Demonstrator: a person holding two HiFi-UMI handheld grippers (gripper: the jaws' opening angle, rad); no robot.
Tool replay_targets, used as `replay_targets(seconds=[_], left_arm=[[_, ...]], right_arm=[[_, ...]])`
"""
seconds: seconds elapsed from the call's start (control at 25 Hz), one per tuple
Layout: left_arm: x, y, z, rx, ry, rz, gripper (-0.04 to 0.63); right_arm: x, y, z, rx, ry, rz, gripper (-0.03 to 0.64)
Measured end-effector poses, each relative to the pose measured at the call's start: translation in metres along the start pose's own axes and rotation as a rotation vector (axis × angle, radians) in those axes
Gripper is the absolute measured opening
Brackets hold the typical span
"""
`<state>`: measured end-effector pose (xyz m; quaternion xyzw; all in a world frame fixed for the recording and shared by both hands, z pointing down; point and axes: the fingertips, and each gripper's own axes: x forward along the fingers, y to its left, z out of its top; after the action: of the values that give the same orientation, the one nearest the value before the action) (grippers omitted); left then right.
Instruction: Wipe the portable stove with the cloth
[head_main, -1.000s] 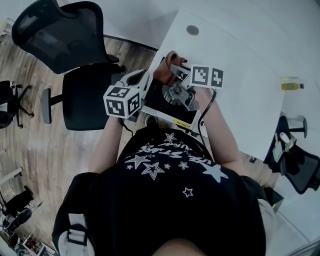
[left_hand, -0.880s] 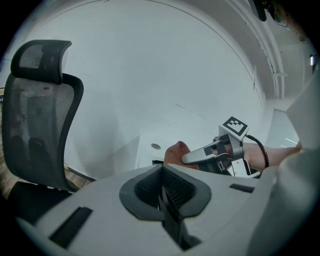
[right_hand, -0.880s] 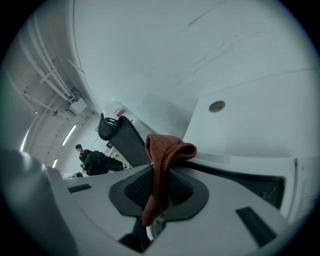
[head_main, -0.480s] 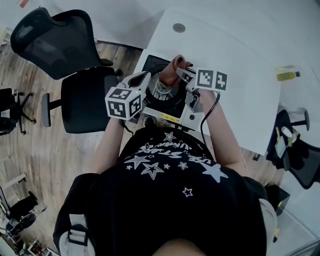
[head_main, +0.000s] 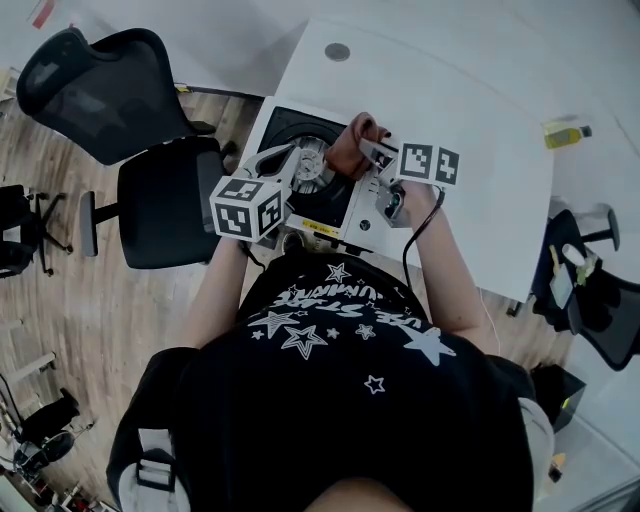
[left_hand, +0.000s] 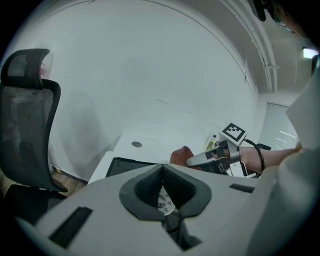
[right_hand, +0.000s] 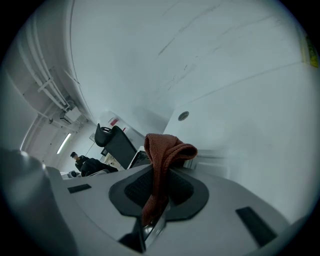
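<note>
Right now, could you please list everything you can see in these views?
table: one, white, under the stove
portable stove: one, black top with a silver burner, on the table's near-left corner
cloth: one, reddish-brown, above the stove
bottle: one, yellowish, far right on the table
office chairs: two, black; one on the wood floor left of the table, one at its right
left gripper: grey, jaws together, nothing between them, over the stove's left side
right gripper: grey, jaws clamped on the cloth
</note>
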<state>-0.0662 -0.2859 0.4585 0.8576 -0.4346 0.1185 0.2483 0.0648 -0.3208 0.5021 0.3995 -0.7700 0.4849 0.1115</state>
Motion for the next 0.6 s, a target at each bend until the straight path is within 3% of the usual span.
replay_targets(seconds=[0.6], left_arm=[[0.012,-0.041,-0.006,0.023,0.016,-0.037,0.008]], right_arm=[[-0.045,-0.033,-0.010,0.045,-0.047,-0.023,0.055]])
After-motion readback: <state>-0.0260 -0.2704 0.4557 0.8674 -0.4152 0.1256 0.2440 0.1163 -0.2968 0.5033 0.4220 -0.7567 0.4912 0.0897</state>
